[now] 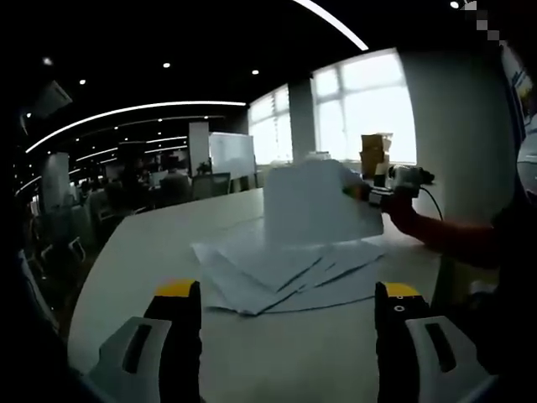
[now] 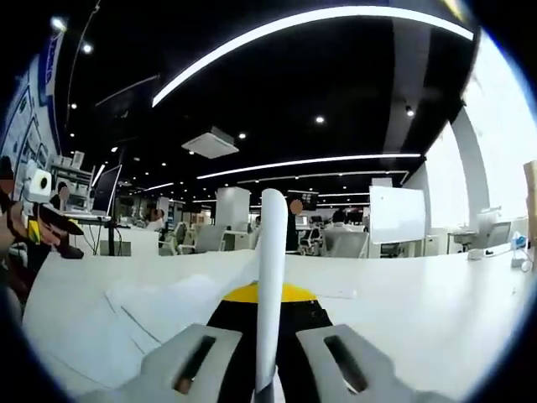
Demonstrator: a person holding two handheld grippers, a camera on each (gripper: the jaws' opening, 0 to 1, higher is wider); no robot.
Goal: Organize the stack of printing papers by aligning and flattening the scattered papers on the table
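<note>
Papers [image 1: 285,269] lie fanned mid-frame on the table [image 1: 151,252], dead ahead of my released left fingers [image 1: 285,315]; my right fingers [image 2: 270,353] grip a raised bunch [image 1: 315,206] edge-on.

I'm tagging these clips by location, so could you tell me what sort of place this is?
Most likely an open-plan office. A long white table holds scattered printing papers, rows of desks and chairs stand behind, and a whiteboard sits under linear ceiling lights.
</note>
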